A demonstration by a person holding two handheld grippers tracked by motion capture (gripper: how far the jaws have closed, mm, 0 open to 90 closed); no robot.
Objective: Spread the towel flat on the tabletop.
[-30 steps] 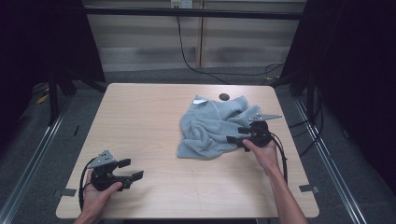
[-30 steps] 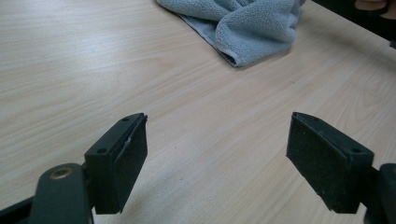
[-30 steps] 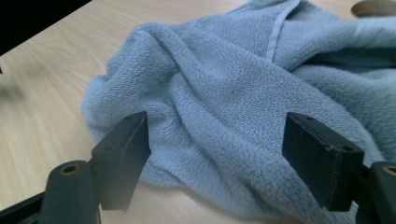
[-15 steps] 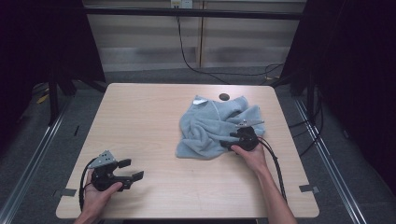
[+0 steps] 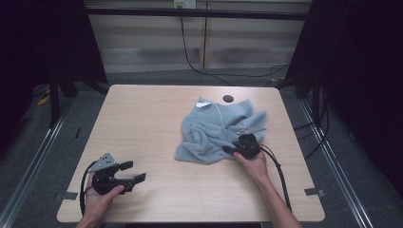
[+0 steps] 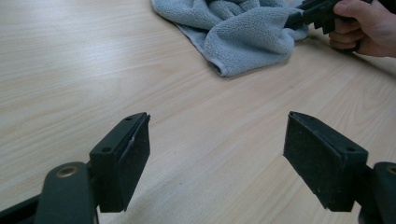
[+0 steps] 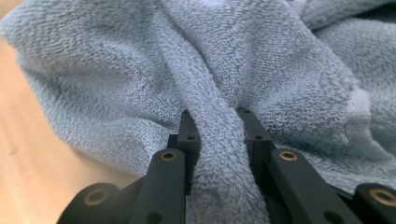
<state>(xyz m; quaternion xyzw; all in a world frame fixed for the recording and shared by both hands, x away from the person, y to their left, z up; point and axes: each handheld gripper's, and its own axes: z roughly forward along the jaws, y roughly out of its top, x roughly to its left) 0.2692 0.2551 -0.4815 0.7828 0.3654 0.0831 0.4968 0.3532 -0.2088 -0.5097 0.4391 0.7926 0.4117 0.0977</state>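
A crumpled light-blue towel (image 5: 214, 129) lies on the right half of the wooden table (image 5: 142, 118). At the towel's near right edge, my right gripper (image 5: 229, 150) has just been closing its jaws, and a raised fold of the towel (image 7: 233, 70) is pinched between them. That fold fills the gap of the right gripper (image 7: 218, 119) in its own view. My left gripper (image 5: 133, 172) rests at the table's near left, well away from the towel. Its jaws (image 6: 217, 154) stand wide apart over bare wood, and the towel (image 6: 243, 28) lies farther off.
A dark round hole (image 5: 228, 99) sits in the tabletop just behind the towel. A black cable (image 5: 278, 166) trails from the right gripper toward the near right edge. Bare wood stretches across the left half and along the front of the table.
The right gripper moved left and down onto the towel's edge, and its jaws closed on a fold. The towel's right side bunched slightly. The left gripper stayed put.
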